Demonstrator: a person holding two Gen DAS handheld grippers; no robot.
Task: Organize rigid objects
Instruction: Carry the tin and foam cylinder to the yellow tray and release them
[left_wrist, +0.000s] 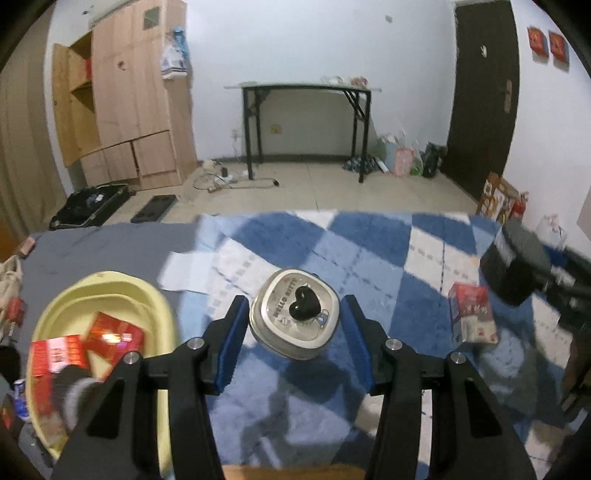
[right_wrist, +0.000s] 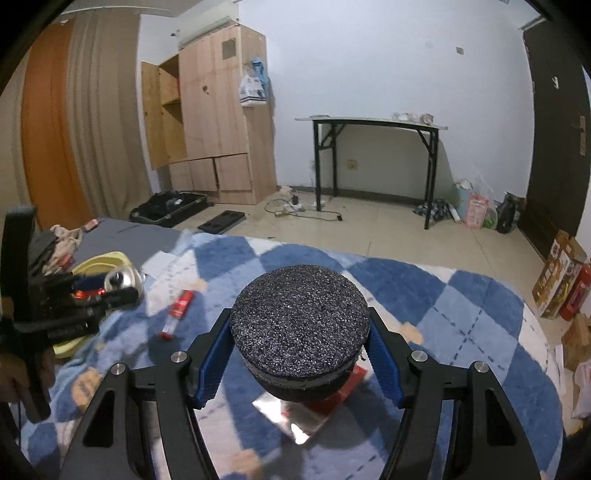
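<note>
A Hello Kitty tin (left_wrist: 294, 314) with a black heart knob is clamped between the left gripper (left_wrist: 294, 328) pads, above the blue checked blanket (left_wrist: 369, 243) beside a yellow basin (left_wrist: 162, 306) of red boxes. The right gripper (right_wrist: 299, 354) squeezes a black foam disc (right_wrist: 299, 325) above a red packet (right_wrist: 347, 387).

brightness: dim, flat indoor light in both views; white walls read grey-blue
source: overhead, not in frame
shadows: soft dark patch on the plaid blanket (left_wrist: 369, 236) under the Hello Kitty tin (left_wrist: 294, 314)
glare: hot spot on the red packet (left_wrist: 110, 336) in the yellow basin (left_wrist: 110, 284); shiny foil (right_wrist: 295, 421) under the black foam disc (right_wrist: 299, 332)
blur: left wrist view smeared at left and right edges; right wrist view sharper
distortion: strong fisheye, black corner vignette, folding table (right_wrist: 373, 122) bowed
</note>
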